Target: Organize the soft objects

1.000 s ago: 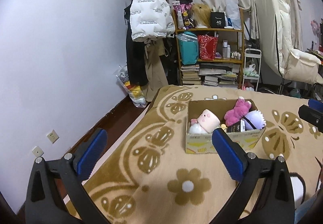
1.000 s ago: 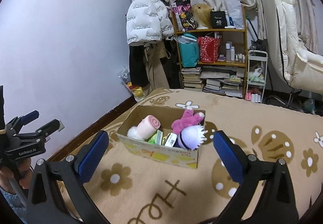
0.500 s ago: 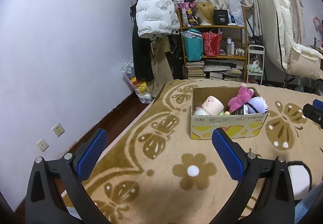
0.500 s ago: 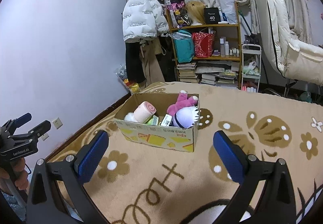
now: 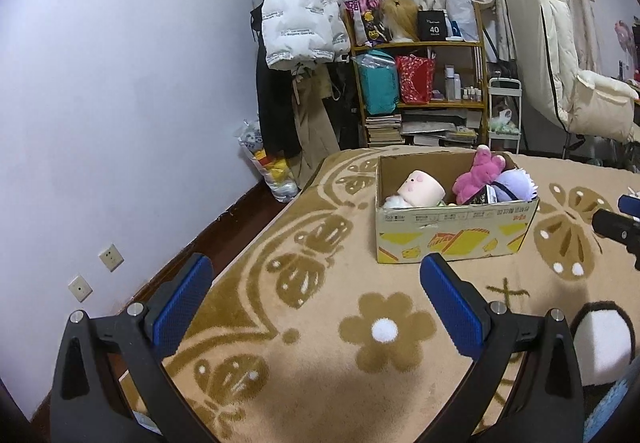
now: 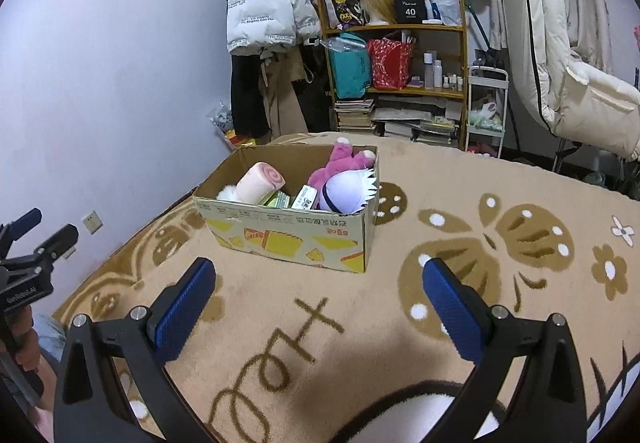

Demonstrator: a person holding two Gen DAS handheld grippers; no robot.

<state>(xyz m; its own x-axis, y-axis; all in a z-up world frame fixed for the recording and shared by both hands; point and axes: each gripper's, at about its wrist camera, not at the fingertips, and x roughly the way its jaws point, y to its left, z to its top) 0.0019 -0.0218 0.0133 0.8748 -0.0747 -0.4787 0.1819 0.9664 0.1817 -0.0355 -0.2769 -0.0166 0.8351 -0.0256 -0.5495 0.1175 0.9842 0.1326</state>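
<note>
A cardboard box stands on a beige patterned blanket. Inside it lie a pink roll plush, a magenta plush, a white and purple plush and some small packets. My left gripper hovers open over the blanket, in front of the box and apart from it. My right gripper is open too, nearer the box's right corner, with nothing between its fingers. The left gripper also shows at the right wrist view's left edge.
A wooden shelf with bags, books and bottles stands behind the bed. Coats, among them a white puffer jacket, hang to its left. A cream recliner is at the right. A lilac wall is on the left.
Both grippers have drawn back and risen a little, so the box sits slightly farther off and more of the blanket shows. Both stay open. The box's contents have not moved.
</note>
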